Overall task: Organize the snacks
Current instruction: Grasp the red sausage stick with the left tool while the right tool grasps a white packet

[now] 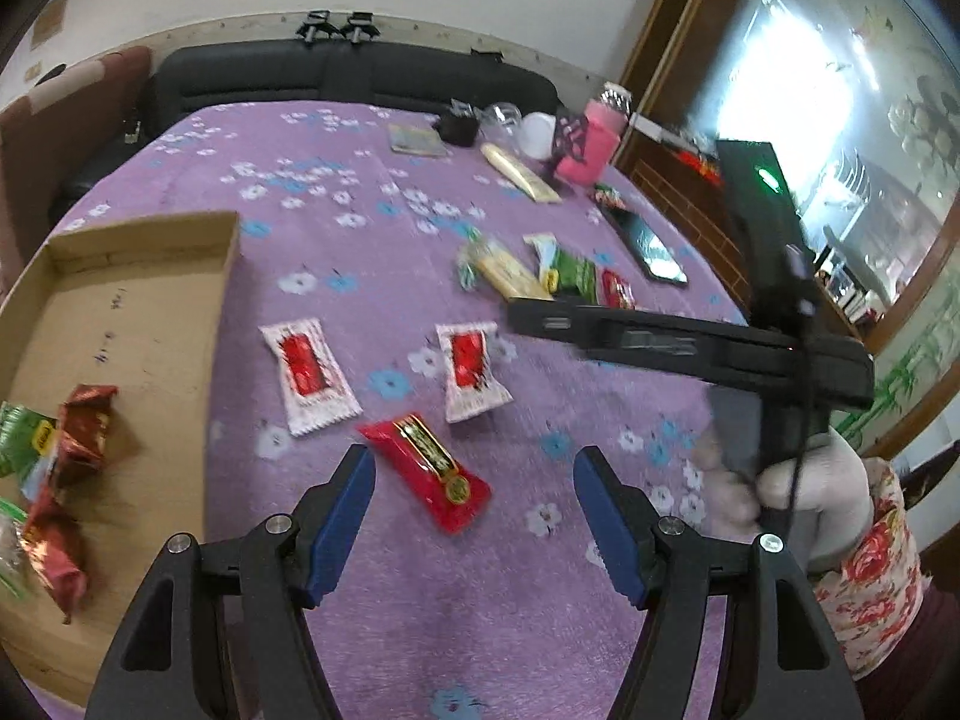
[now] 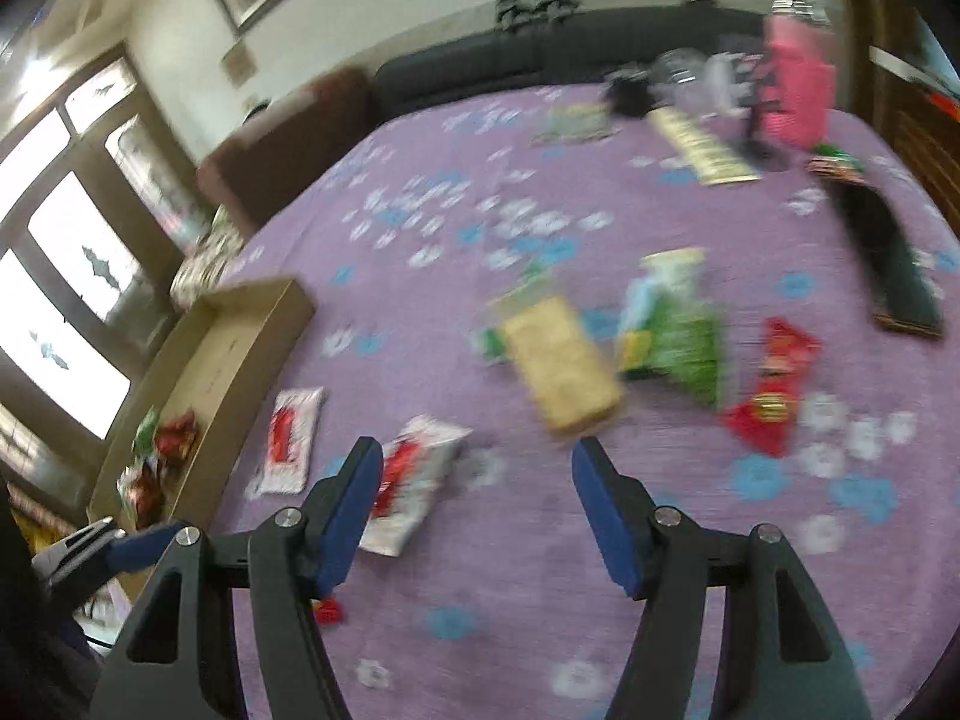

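Nearby, phone (image 1: pixel 651 249) lies beside snacks (image 1: pixel 570 273).

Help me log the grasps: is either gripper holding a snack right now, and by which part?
Nothing is held. The left gripper and right gripper both stand open above the purple cloth, no packet between their pads.

Left wrist view. The left gripper (image 1: pixel 474 468) hangs over a purple flowered cloth (image 1: pixel 372 222), jaws apart, nothing between the blue pads (image 1: pixel 345 516). A red packet (image 1: pixel 429 471) lies just beyond them, with two white-and-red packets (image 1: pixel 309 375) (image 1: pixel 471 369) farther off. At left, a cardboard tray (image 1: pixel 144 300) holds red wrapped snacks (image 1: pixel 84 426). At right, a hand (image 1: pixel 798 486) grips the right gripper (image 1: pixel 690 348) above the cloth.
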{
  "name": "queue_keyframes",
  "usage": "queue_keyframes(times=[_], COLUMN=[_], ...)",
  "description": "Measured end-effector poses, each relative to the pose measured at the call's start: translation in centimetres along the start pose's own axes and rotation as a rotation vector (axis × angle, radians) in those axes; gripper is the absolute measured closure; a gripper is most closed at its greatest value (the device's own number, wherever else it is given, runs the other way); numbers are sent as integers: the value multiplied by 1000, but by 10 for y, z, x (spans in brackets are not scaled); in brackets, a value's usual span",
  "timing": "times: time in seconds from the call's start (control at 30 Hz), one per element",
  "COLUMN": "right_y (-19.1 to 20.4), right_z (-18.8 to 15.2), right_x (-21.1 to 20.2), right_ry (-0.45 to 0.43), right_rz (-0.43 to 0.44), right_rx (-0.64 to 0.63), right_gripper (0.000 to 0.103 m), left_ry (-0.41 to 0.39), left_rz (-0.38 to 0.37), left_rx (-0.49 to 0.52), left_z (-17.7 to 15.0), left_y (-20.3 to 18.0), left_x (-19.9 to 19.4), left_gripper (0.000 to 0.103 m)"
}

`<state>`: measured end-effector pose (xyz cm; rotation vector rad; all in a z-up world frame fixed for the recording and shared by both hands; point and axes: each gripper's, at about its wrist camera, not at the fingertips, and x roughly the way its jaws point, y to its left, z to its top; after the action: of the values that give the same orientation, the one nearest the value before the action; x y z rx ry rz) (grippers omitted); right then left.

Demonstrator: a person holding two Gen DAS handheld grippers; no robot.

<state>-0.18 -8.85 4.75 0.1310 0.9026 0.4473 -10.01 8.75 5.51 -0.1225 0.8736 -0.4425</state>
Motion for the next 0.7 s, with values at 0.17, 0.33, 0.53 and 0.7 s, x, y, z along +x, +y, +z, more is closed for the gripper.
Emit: queue_keyframes(times=[0.17, 0.33, 0.53, 0.7], right_y=[31, 30, 9, 2], right_z=[-1, -7, -3, -1], right_x=[34, 43, 36, 29], right_ry=[58, 55, 34, 17], right_rz=[-58, -113, -105, -87], right_rx=[-86, -111, -55, -30], right_gripper=[40, 78, 81, 83], left_ry=[11, 45, 78, 111], left_rz=[41, 60, 84, 132], left_rx=[38, 21, 28, 47], left_z=[1, 1, 5, 5], left_y=[-7, -3, -7, -5], left_x=[8, 24, 47, 66], left_gripper=[34, 34, 34, 54])
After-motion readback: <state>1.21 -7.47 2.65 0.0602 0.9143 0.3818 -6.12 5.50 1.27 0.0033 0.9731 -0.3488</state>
